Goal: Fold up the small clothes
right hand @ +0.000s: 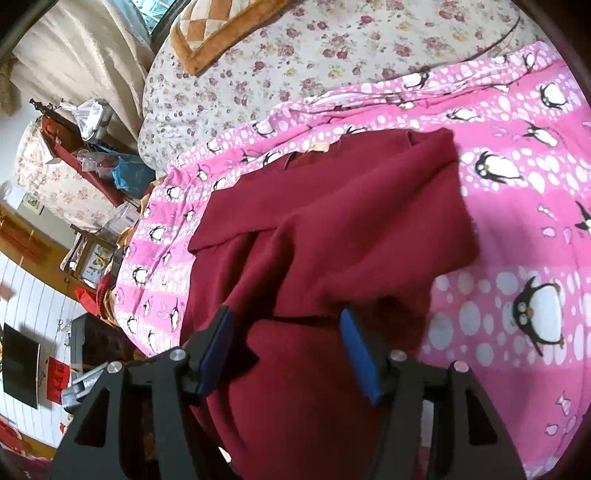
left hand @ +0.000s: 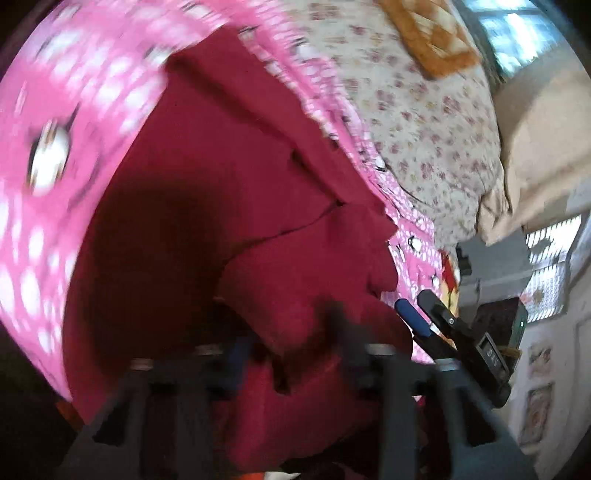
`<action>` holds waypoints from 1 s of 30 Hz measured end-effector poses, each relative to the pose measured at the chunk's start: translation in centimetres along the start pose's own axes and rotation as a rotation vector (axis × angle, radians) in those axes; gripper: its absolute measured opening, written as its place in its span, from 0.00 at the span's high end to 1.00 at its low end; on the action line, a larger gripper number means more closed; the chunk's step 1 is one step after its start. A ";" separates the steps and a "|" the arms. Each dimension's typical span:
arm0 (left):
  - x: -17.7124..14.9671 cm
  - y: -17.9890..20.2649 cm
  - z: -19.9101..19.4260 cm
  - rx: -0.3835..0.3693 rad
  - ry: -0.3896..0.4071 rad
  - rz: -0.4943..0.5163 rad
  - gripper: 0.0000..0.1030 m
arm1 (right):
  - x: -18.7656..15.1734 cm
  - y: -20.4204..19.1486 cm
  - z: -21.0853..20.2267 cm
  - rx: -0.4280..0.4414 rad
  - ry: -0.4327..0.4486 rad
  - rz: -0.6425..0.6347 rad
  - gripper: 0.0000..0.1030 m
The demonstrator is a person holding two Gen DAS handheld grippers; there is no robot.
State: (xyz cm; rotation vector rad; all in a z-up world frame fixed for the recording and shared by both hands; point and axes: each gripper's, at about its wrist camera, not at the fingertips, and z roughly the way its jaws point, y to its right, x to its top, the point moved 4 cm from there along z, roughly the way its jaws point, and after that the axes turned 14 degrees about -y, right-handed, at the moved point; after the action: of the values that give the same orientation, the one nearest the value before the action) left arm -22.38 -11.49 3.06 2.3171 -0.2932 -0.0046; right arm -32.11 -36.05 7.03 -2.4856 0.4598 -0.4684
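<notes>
Jaws of the right gripper stand wide apart, blue pads either side of a ridge of dark red garment, touching nothing firmly that I can see. Jaws of the left gripper are blurred and half buried in the same cloth; a bunched fold rises between them, so they seem closed on it, though I cannot tell for certain. The garment lies spread on the bed, on a pink penguin-print sheet, one flap already turned over its middle. Farther off sits a floral quilt with an orange patchwork cushion on it. To fold well, I judge both grippers should pinch matching corners, lift together, and lay the edge down flat without dragging the sheet. No containers show clearly; a cluttered shelf at far left holds bags.
</notes>
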 end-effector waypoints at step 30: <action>18.3 13.2 -10.2 0.238 0.228 0.340 1.00 | 14.6 12.1 1.8 -0.197 0.131 0.208 0.84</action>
State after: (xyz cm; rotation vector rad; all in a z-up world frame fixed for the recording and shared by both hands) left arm -6.38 -16.88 21.22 2.4430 -0.5929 0.4831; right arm -21.13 -50.78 1.98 -2.5648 0.8446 -0.5249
